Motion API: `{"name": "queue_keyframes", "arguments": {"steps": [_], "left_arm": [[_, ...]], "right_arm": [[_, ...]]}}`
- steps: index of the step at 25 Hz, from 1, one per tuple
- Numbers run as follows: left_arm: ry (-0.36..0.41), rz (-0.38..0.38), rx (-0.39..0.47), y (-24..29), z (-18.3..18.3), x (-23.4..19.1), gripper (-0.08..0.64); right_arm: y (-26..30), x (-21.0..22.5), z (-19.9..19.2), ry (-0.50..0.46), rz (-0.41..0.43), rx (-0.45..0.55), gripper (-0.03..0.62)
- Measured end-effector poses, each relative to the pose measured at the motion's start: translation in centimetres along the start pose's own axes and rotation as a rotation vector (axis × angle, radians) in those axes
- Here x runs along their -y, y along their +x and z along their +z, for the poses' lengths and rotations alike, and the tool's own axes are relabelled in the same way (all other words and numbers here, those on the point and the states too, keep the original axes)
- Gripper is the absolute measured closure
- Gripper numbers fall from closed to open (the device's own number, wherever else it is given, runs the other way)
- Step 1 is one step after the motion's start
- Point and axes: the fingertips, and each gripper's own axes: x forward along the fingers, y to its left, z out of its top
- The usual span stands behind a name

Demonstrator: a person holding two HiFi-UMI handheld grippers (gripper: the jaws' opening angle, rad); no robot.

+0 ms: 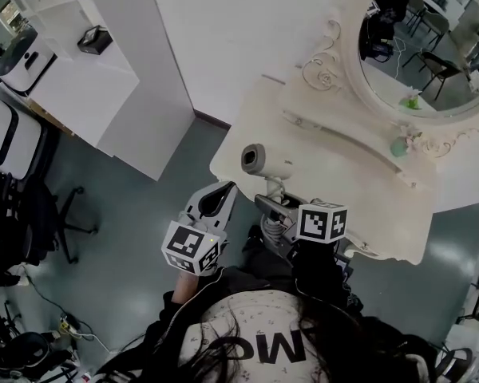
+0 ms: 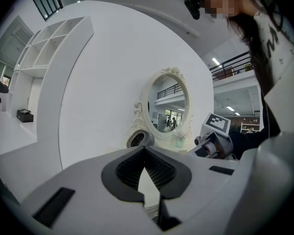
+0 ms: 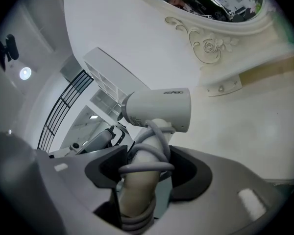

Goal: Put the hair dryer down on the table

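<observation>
The hair dryer [image 1: 261,159] sits in the middle of the head view, held up in the air over the near left corner of the cream desk [image 1: 359,190], not yet touching it. The right claw [image 3: 148,169] is closed tight round its handle [image 3: 137,196], low down, with the barrel standing above the jaws and lying roughly level. The grey cord [image 3: 149,168] is wound in several loops about that same handle, so the jaws press on cord as well as on plastic.

The left claw [image 2: 145,152] hangs lower left of centre in the head view, beside the dryer but clear of it. Its tips are drawn together and nothing is between them.

From where I stand the dryer looks like a hard, smooth plastic shell, fairly light but top-heavy, the barrel carrying most of the weight above the grip. I'd judge the handle the right place to hold it: it is narrow enough for the jaws, and the rubbery cord loops likely give some bite where bare plastic might slip. Set on its handle end it would probably topple, so laying it on its side seems safer. The round mirror [image 1: 431,46] fills the upper right, well clear of the dryer.
</observation>
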Motion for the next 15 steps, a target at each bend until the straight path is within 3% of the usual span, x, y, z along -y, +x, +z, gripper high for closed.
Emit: {"name": "queue_keyframes", "arguments": {"steps": [15], "left_arm": [[0.01,0.1,-0.051,5.1,0.5,-3.4,0.563]], "right_arm": [[3.4,6.2,4.1,-0.006,0.002,-0.076,0.325]]}}
